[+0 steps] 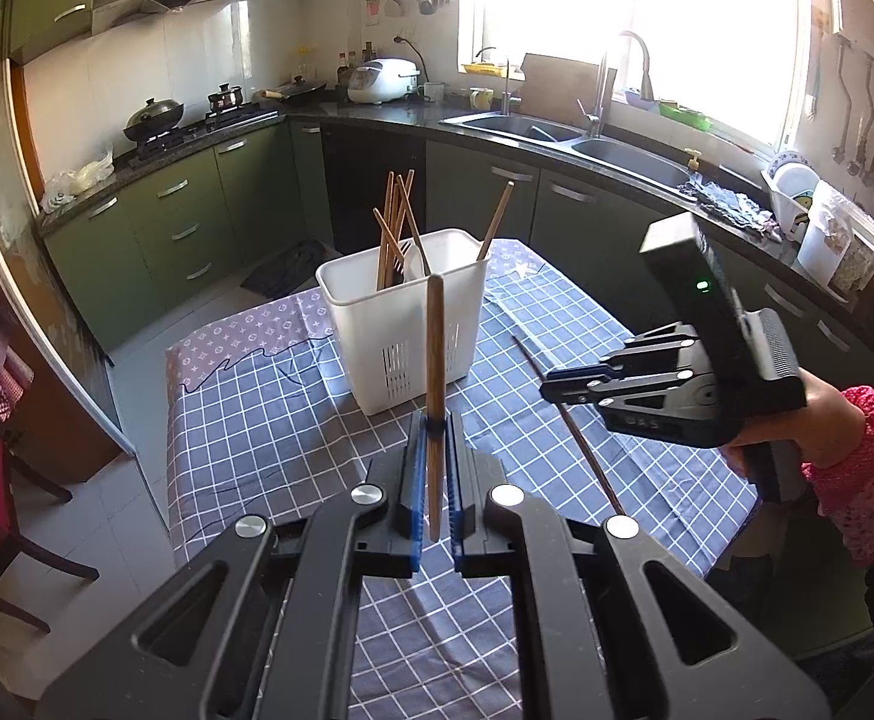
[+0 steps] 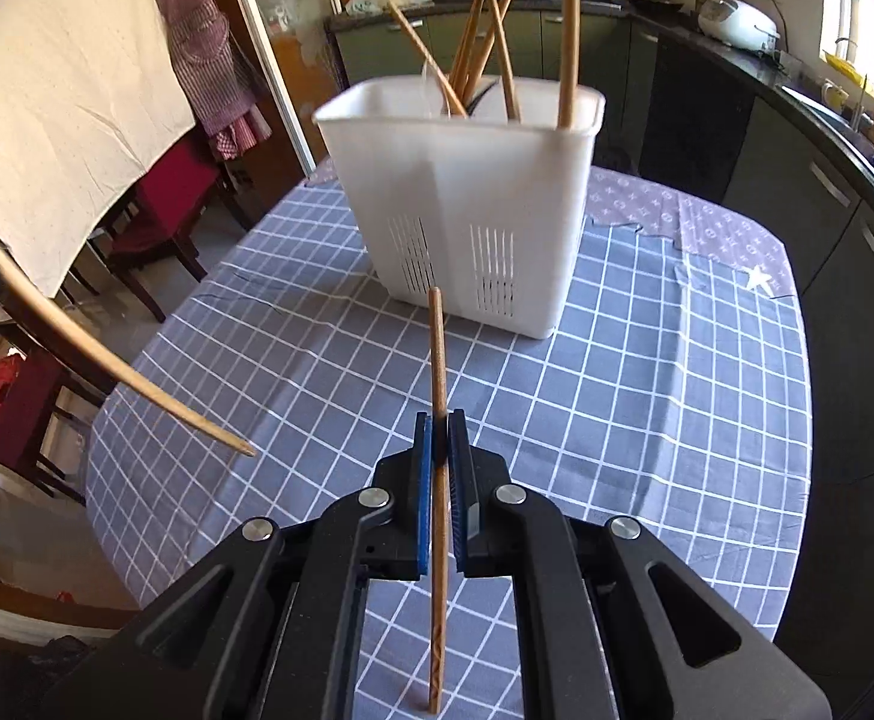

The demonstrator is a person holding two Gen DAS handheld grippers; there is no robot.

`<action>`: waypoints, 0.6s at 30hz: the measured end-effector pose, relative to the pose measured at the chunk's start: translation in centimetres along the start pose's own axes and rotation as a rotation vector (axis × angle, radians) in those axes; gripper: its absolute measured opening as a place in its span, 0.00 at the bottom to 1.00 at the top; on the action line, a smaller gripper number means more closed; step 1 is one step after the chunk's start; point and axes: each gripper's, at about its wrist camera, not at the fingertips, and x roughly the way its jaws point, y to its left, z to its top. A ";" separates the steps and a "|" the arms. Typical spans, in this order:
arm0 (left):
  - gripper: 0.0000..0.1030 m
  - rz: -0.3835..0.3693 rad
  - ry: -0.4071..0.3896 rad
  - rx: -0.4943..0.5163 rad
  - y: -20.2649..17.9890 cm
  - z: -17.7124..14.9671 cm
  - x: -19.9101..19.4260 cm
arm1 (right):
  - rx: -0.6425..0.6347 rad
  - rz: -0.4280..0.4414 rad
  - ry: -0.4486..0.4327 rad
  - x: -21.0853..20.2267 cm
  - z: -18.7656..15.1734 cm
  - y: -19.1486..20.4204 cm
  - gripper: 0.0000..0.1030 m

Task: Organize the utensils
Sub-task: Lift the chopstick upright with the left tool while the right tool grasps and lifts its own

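A white utensil holder stands on the checked tablecloth and holds several wooden chopsticks and a white spoon; it also shows in the right wrist view. My left gripper is shut on a wooden chopstick, held upright in front of the holder. My right gripper is shut on another wooden chopstick, also near upright, short of the holder. The right gripper shows in the left wrist view with its dark chopstick hanging down. The left gripper's chopstick crosses the left of the right wrist view.
The table has a grey checked cloth. Dark red chairs stand at its far left side. Green kitchen cabinets, a stove with pots and a sink run along the walls behind.
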 end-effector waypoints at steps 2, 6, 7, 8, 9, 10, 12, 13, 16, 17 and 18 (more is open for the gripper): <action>0.06 0.002 -0.012 0.008 -0.1 0.6 -0.4 | -0.002 0.008 -0.035 -2.2 -0.1 -0.3 0.06; 0.06 -0.004 -0.029 0.007 0.2 2.1 -1.1 | -0.008 -0.002 -0.074 -4.9 -0.5 -0.5 0.06; 0.06 -0.005 -0.036 0.003 0.3 2.6 -1.3 | -0.006 -0.004 -0.079 -5.2 -0.7 -0.6 0.06; 0.06 -0.005 -0.044 0.003 0.5 3.1 -1.5 | -0.004 0.002 -0.082 -5.5 -0.8 -0.8 0.06; 0.06 0.000 -0.053 0.006 0.5 3.7 -1.7 | -0.002 0.007 -0.084 -5.6 -0.9 -0.9 0.06; 0.06 0.010 -0.068 0.008 0.6 4.3 -1.9 | 0.006 0.013 -0.087 -5.8 -0.9 -1.1 0.06; 0.06 0.011 -0.086 0.011 0.9 5.7 -2.3 | 0.013 0.019 -0.092 -5.9 -1.0 -1.4 0.06; 0.06 0.014 -0.095 0.008 1.1 6.5 -2.5 | 0.017 0.020 -0.093 -5.8 -1.0 -1.6 0.06; 0.06 0.028 -0.130 0.011 1.5 8.8 -2.8 | 0.022 0.025 -0.096 -5.7 -1.3 -2.0 0.06; 0.06 0.041 -0.147 0.014 1.7 9.6 -2.9 | 0.024 0.029 -0.097 -5.7 -1.3 -2.1 0.06; 0.06 0.044 -0.161 0.015 1.9 10.4 -3.0 | 0.025 0.031 -0.098 -5.5 -1.3 -2.2 0.06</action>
